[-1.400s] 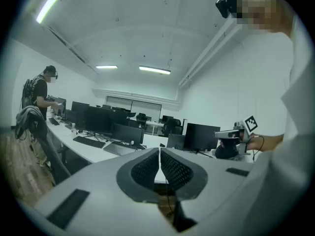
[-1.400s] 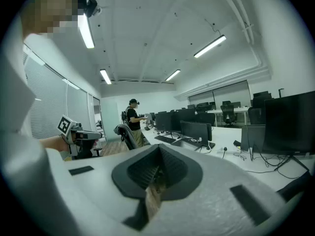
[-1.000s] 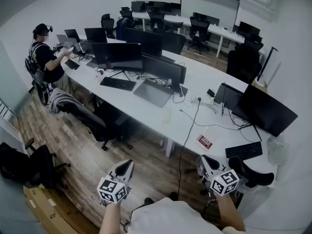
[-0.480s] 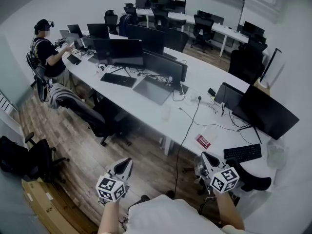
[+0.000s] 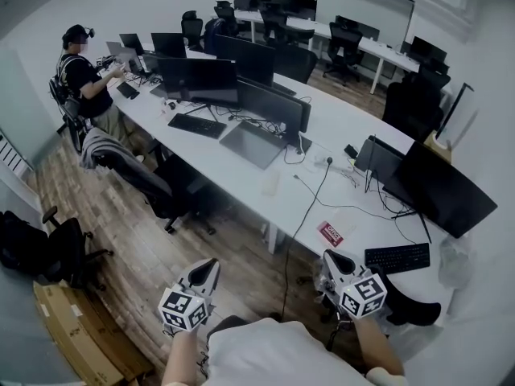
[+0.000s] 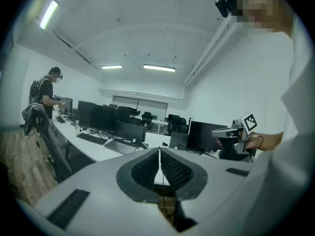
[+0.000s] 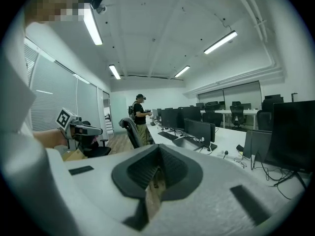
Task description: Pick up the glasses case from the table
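White print on the red card (image 5: 330,233) on the long white counter (image 5: 338,127) is too small to read. Left gripper (image 5: 207,269) and right gripper (image 5: 331,258) point nearly level just short of it, jaws pressed together, empty. Pale oblong glasses case (image 5: 271,182), likely, lies left of the card.

A long white worktop (image 5: 342,127) runs diagonally across an office with a wooden floor (image 5: 141,244). Rows of dark monitors (image 5: 201,79) stand on it, with a black keyboard (image 5: 196,125) and a flat grey laptop (image 5: 253,144) in front of them. Nearer, a red card (image 5: 330,232) lies beside a second keyboard (image 5: 397,257) below a large monitor (image 5: 444,191). A black cable (image 5: 310,203) hangs over the worktop's edge to the floor. A person (image 5: 84,83) stands at the far end. At the bottom, the left hand-held gripper (image 5: 209,265) is over the floor, and the right hand-held gripper (image 5: 330,256) is at the worktop's near edge.
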`<action>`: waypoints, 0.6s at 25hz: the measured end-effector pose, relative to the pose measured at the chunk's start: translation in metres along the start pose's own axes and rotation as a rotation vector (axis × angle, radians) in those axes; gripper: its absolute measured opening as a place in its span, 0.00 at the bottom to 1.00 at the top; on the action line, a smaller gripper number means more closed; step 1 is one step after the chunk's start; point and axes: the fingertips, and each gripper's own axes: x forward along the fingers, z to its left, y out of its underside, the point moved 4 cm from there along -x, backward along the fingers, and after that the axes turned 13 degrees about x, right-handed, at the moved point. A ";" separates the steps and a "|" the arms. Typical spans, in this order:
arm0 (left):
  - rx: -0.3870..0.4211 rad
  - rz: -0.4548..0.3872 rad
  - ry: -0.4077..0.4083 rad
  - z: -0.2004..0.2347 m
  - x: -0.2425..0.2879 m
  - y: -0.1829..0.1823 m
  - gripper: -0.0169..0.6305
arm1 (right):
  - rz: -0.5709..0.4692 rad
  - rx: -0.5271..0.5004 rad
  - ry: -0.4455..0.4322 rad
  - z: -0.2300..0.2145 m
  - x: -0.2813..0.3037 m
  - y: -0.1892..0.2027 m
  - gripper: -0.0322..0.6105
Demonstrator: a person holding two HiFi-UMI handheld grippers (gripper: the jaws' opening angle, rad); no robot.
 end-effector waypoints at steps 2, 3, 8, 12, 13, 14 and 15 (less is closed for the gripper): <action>-0.005 0.003 -0.006 -0.007 0.002 0.002 0.04 | 0.005 0.001 -0.014 -0.004 0.001 0.000 0.05; -0.007 0.005 -0.009 -0.010 0.004 0.003 0.04 | 0.007 0.002 -0.020 -0.005 0.001 0.001 0.05; -0.015 0.011 -0.027 -0.012 0.007 0.004 0.04 | 0.013 0.003 -0.036 -0.012 0.005 0.000 0.05; -0.015 0.009 -0.033 -0.006 0.013 0.004 0.04 | 0.017 0.007 -0.037 -0.018 0.013 0.000 0.05; -0.015 0.009 -0.032 -0.004 0.015 0.004 0.04 | 0.019 0.009 -0.037 -0.018 0.016 0.000 0.05; -0.015 0.009 -0.029 -0.001 0.018 0.004 0.04 | 0.022 0.011 -0.036 -0.019 0.019 0.000 0.05; -0.015 0.010 -0.026 0.001 0.020 0.004 0.04 | 0.024 0.013 -0.035 -0.019 0.022 0.000 0.05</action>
